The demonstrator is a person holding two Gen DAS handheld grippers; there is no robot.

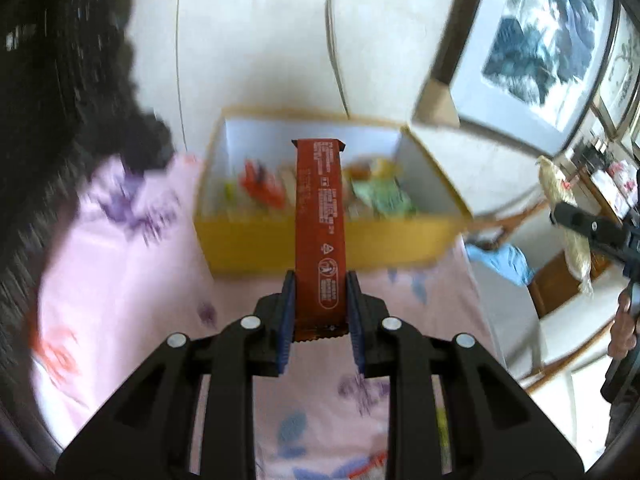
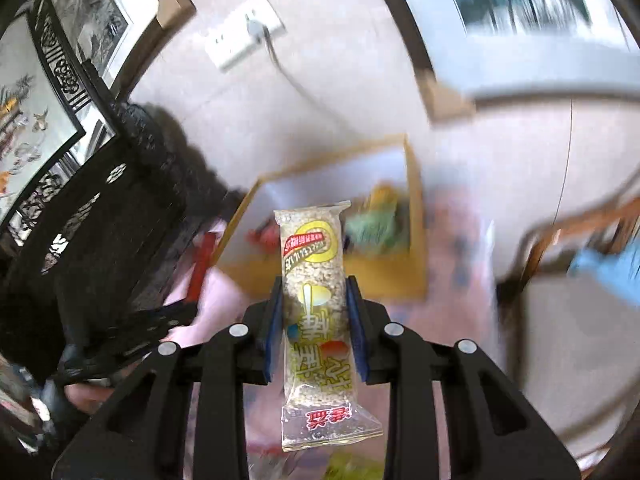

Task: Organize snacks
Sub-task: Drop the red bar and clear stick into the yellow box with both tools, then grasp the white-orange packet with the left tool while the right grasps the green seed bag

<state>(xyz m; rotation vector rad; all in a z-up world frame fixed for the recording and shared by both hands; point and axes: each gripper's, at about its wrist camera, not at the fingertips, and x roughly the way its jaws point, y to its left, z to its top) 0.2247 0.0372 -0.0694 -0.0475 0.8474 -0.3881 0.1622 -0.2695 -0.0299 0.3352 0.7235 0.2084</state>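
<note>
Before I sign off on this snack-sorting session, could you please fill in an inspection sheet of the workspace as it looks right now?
Surface: pink floral cloth, blurred.
Job's things: open yellow cardboard box with white inside, several wrapped snacks in it; long red-brown wrapped bar; clear-wrapped pale rice-cracker bar.
Clutter: one red packet lying on the cloth beside the box.
Grippers: left gripper shut on the red-brown bar; right gripper shut on the rice-cracker bar; both held up short of the box.
Cables: grey cord plugged into white wall socket.
Surroundings: framed pictures, dark carved wooden furniture, wooden chair.
</note>
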